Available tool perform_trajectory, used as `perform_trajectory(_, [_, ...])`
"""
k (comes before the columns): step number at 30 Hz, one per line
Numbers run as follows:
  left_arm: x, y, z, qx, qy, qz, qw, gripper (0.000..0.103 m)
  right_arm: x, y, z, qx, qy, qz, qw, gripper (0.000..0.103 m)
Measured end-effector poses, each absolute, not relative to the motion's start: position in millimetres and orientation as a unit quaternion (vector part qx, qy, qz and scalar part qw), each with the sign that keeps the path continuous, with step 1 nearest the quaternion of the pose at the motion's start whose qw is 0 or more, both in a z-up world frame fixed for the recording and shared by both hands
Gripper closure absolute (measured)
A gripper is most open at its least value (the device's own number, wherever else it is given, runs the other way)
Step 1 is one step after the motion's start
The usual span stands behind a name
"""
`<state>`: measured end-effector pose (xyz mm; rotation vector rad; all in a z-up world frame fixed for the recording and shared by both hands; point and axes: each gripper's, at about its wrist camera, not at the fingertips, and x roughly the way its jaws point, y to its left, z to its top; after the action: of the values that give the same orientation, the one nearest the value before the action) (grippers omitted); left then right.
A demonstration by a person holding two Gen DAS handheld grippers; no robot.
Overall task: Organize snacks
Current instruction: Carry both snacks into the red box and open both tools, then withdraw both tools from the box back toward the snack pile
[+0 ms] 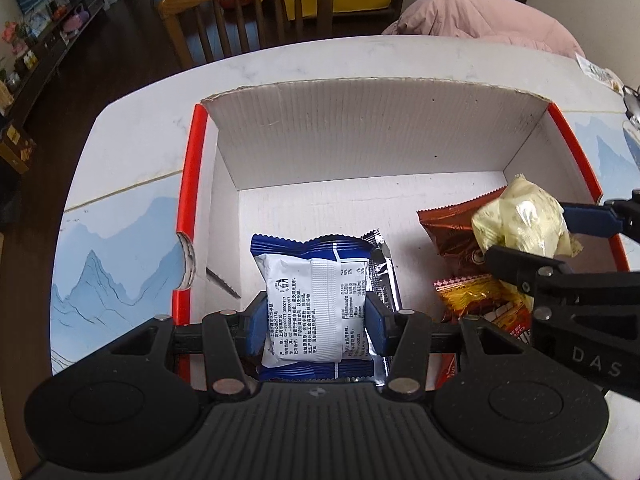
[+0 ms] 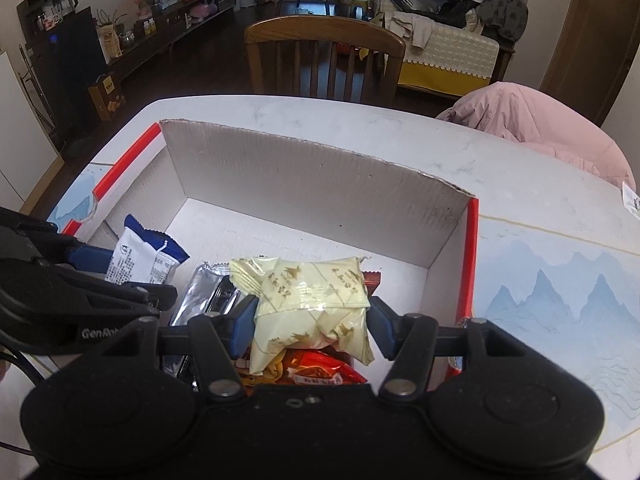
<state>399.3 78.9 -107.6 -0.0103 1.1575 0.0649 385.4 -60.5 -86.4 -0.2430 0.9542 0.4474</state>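
Between the blue pads of my left gripper (image 1: 316, 314) sits a blue-and-white snack packet (image 1: 316, 296), gripped low inside the white cardboard box (image 1: 360, 132) with red rims. Under it lies a silver packet (image 1: 384, 276). My right gripper (image 2: 312, 324) is shut on a pale yellow packet (image 2: 312, 300), held over a red packet (image 2: 320, 372) at the box's right side. The left wrist view shows that same yellow packet (image 1: 520, 220) above a brown packet (image 1: 444, 232) and a red-yellow one (image 1: 480, 300). In the right wrist view, the left gripper (image 2: 140, 276) with its packet (image 2: 136, 260) is at the left.
The box stands on a white marble-look table (image 2: 360, 128) with a blue mountain-print mat (image 2: 560, 300). A wooden chair (image 2: 324, 48) faces the far edge. A pink jacket (image 2: 540, 120) lies at the back right. The box's far half shows bare floor (image 1: 340, 208).
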Motion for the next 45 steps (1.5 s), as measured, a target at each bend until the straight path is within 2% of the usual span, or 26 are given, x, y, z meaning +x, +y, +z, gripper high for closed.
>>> perform_trajectory(7, [396.0,78.0,-102.5,-0.01,0.541,0.027,0.84,0.052,380.4,-61.9,-80.9,-0.111,0.447,0.214,0.861,0.039])
perform_trajectory(11, [387.3,80.9,-92.6,-0.022,0.529,0.022,0.848,0.05,374.3,-66.4,-71.8,-0.101,0.437,0.214,0.868,0.03])
perform_trajectory(28, [332.4,84.9,-42.2,-0.043,0.467,0.002,0.883,0.048,320.2,-75.7,-24.9,-0.073,0.402,0.246,0.879,0.023])
perform_trajectory(33, [311.5,85.6,-29.3,-0.05,0.45,-0.004,0.892,0.044,298.2,-78.5,-12.7,-0.064,0.39,0.256,0.882,0.02])
perform_trajectory(45, [254.3,88.2,-12.6,-0.064,0.422,-0.026,0.904,0.043,249.9,-92.7,-2.3,-0.053,0.374,0.272,0.885,0.012])
